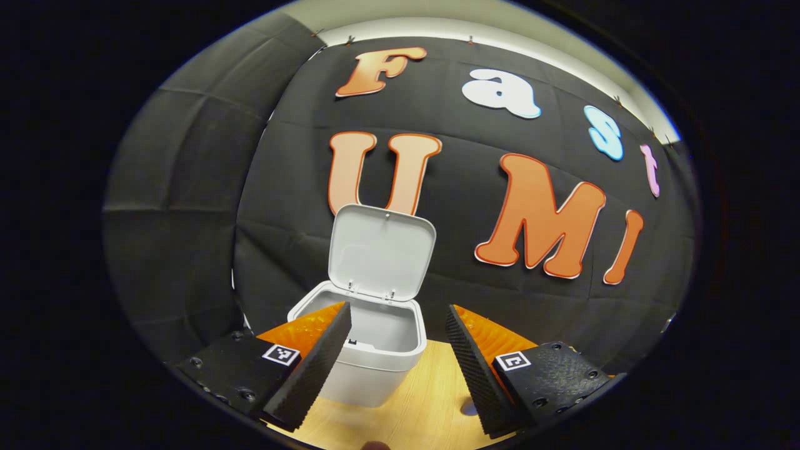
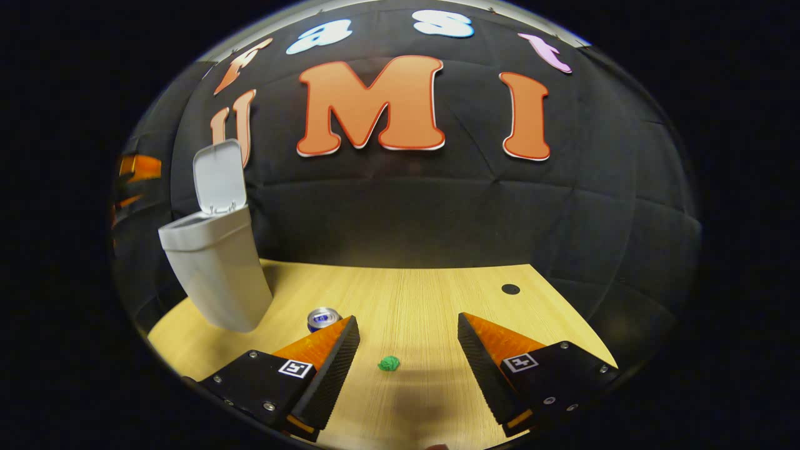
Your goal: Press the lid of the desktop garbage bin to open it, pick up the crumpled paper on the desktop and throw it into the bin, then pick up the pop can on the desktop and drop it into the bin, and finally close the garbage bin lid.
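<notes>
The white desktop bin [image 1: 375, 359] stands on the wooden desk with its lid [image 1: 381, 250] swung up and open. My left gripper [image 1: 400, 359] hovers open just in front of the bin's rim, with nothing between its fingers. In the right gripper view the same bin [image 2: 215, 275] stands at the left, lid [image 2: 217, 177] raised. A small green crumpled paper [image 2: 389, 363] lies on the desk between and just ahead of my open right gripper [image 2: 406, 365]. The pop can [image 2: 323, 319] stands beside the bin, partly hidden behind the right gripper's left finger.
The wooden desk [image 2: 425, 294] runs back to the black cloth wall. A dark round hole [image 2: 510, 289] sits in the desk at the far right. Part of the other gripper [image 2: 139, 167] shows at the left edge of the right gripper view.
</notes>
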Demonstrator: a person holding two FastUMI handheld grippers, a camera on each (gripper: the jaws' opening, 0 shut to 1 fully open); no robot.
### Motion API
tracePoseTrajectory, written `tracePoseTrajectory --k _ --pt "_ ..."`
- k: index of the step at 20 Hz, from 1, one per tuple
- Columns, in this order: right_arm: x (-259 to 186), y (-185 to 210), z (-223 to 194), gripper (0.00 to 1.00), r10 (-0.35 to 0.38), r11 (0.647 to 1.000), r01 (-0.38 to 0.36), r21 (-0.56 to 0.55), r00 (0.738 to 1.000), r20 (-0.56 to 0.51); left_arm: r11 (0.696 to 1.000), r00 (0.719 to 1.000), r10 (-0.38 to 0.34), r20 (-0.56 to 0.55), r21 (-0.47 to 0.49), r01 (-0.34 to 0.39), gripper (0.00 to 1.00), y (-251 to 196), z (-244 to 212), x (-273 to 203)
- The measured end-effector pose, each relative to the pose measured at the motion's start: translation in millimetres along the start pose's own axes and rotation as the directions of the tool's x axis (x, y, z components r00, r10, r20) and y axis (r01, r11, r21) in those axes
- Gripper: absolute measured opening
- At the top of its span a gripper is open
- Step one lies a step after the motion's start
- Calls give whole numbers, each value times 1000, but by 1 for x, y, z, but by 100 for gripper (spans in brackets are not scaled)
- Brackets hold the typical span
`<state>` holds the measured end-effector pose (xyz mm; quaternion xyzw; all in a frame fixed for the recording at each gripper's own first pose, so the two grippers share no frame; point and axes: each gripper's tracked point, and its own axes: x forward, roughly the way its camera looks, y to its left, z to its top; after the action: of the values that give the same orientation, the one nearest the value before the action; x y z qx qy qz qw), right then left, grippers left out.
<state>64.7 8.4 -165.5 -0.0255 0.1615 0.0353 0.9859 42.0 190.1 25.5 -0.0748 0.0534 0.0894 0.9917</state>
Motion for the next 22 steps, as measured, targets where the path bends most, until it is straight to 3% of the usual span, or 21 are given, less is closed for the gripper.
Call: tracePoseTrajectory --k 6,8,10,12,14,18,19,20,21,22 --pt "62 26 -80 95 69 995 -79 -54 984 -163 982 997 -48 55 186 37 97 -41 -1 -33" --pt "81 27 -110 95 62 994 -81 -72 970 -235 966 994 -78 82 254 55 93 -57 -4 -46" --pt "93 29 -129 95 60 993 -86 -84 960 -275 942 992 -94 82 329 62 96 -68 -12 -54" --pt "101 36 -131 95 86 992 -107 -62 959 -269 930 992 -116 53 358 89 98 -79 -24 -58" --pt "108 33 -139 95 66 994 -87 -63 957 -281 928 992 -122 30 358 104 95 -82 -30 -65" --pt "112 37 -161 96 86 993 -108 -49 941 -329 930 995 -102 19 356 89 95 -74 -33 -67" --pt "109 39 -162 94 98 993 -115 -29 935 -341 933 995 -97 6 350 88 95 -73 -37 -66" --pt "114 41 -164 82 101 993 -114 -17 933 -345 935 996 -89 -4 344 85 95 -71 -40 -66" --pt "113 38 -161 82 95 994 -109 -22 937 -337 937 996 -86 -14 339 86 95 -70 -43 -66" --pt "114 39 -162 58 93 993 -111 -36 938 -335 937 996 -85 -19 337 86 99 -71 -45 -67"
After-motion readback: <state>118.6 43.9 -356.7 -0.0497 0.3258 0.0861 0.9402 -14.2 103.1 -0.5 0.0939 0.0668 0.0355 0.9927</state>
